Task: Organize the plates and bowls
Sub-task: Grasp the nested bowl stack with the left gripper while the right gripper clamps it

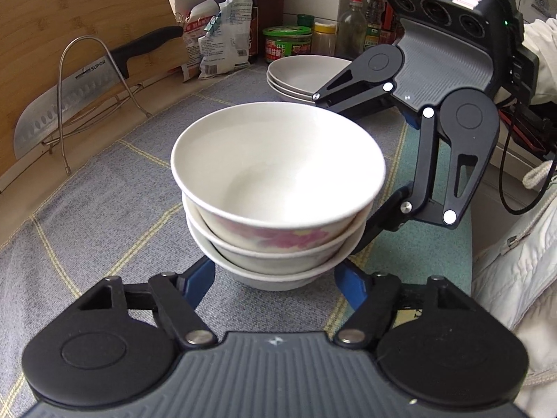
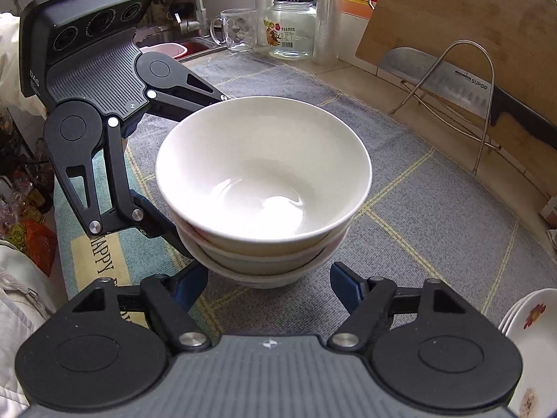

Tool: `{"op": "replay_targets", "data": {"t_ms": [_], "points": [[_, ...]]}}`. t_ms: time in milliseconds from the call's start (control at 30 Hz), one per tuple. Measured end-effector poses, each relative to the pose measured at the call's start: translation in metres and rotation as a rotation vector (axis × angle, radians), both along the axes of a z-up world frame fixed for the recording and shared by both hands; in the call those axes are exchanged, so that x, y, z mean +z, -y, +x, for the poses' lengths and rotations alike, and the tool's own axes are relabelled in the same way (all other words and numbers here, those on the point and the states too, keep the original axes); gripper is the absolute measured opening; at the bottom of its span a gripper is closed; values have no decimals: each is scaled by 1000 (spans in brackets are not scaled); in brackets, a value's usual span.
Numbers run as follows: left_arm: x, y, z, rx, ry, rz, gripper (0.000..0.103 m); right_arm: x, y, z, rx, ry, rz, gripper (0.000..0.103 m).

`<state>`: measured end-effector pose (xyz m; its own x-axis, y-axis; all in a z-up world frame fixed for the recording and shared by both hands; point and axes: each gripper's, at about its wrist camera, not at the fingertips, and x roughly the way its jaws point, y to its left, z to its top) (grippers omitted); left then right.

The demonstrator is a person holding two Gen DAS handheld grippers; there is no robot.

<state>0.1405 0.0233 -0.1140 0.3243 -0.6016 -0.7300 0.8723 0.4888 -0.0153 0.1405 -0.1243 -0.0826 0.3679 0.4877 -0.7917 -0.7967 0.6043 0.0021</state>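
Looking mostly sorted already: three bowls [image 1: 278, 188] nested mid-mat, plates [image 1: 306, 76] stacked behind. Left gripper [image 1: 278, 278] and right gripper [image 2: 268, 282] both sit wide open around the base, gripping nothing, so probably just moving it is left

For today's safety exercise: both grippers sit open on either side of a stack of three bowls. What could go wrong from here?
1. The bowl stack looks slightly skewed; closing the left gripper or right gripper on the bottom bowl only could tip the upper ones off.
2. Sliding the stack might bunch the cloth mat.
3. A wide swing could hit the stacked plates.
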Motion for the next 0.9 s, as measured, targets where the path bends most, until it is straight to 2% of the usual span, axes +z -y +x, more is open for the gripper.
{"op": "replay_targets", "data": {"t_ms": [167, 600, 767, 900], "points": [[0, -1, 3, -40, 3, 9, 74, 1, -5, 1, 14, -6, -16, 77], [1, -2, 7, -106, -2, 22, 75, 1, -7, 6, 37, -28, -36, 77], [2, 0, 8, -125, -2, 36, 76, 0, -7, 7, 47, -11, -37, 83], [3, 3, 9, -144, 2, 62, 77, -2, -5, 9, 62, -15, -25, 83]]}}
